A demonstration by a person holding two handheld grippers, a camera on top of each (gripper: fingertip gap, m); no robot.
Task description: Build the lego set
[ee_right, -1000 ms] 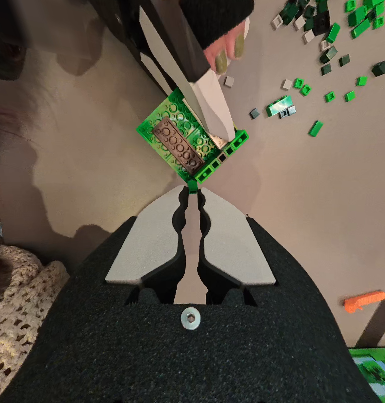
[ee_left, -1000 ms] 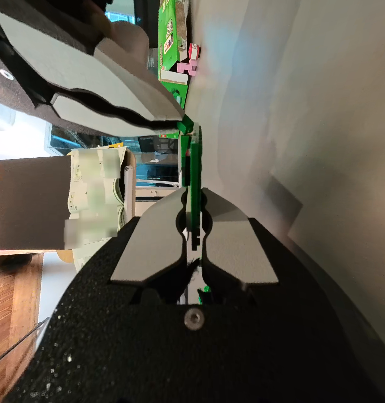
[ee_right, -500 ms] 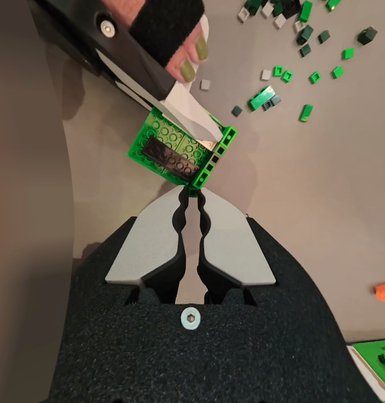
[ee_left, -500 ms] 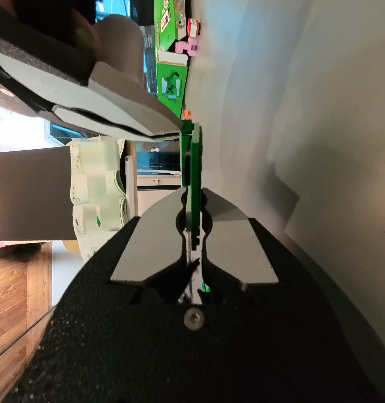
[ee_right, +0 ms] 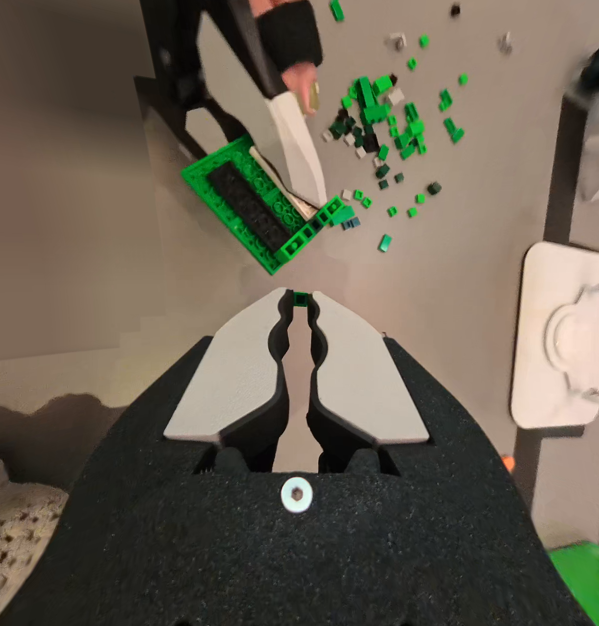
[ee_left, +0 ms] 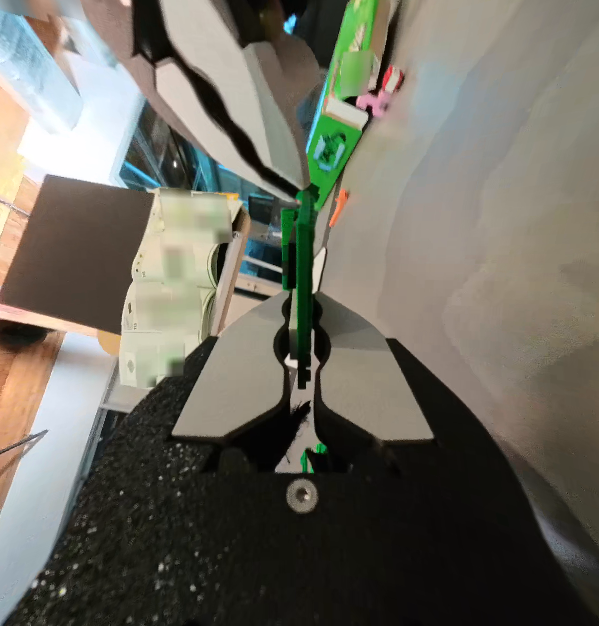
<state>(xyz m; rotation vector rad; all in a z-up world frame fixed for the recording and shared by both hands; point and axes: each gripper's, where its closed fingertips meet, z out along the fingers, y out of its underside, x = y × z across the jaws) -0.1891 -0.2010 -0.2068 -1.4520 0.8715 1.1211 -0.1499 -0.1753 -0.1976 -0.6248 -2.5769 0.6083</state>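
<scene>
My left gripper (ee_left: 301,299) is shut on a green Lego plate assembly (ee_left: 303,257), seen edge-on and held up off the grey table. In the right wrist view the assembly (ee_right: 223,176) shows a black plate (ee_right: 250,206) on top and a row of small green bricks along one edge; a left finger (ee_right: 301,152) clamps it. My right gripper (ee_right: 300,298) is shut on a small green brick (ee_right: 300,300), a short gap below the assembly's near corner. The right gripper's fingers (ee_left: 257,101) hang just above the plate's far end.
Several loose green, dark and grey bricks (ee_right: 386,125) lie scattered on the table right of the assembly. A white holder (ee_right: 562,338) sits at the right, a green box (ee_left: 335,152) and an orange tool (ee_left: 338,210) farther off. A knitted cloth (ee_right: 13,528) lies at lower left.
My right gripper has drawn back from the assembly's edge with the small green brick still in it, so a gap shows now. The left gripper has turned the assembly.
</scene>
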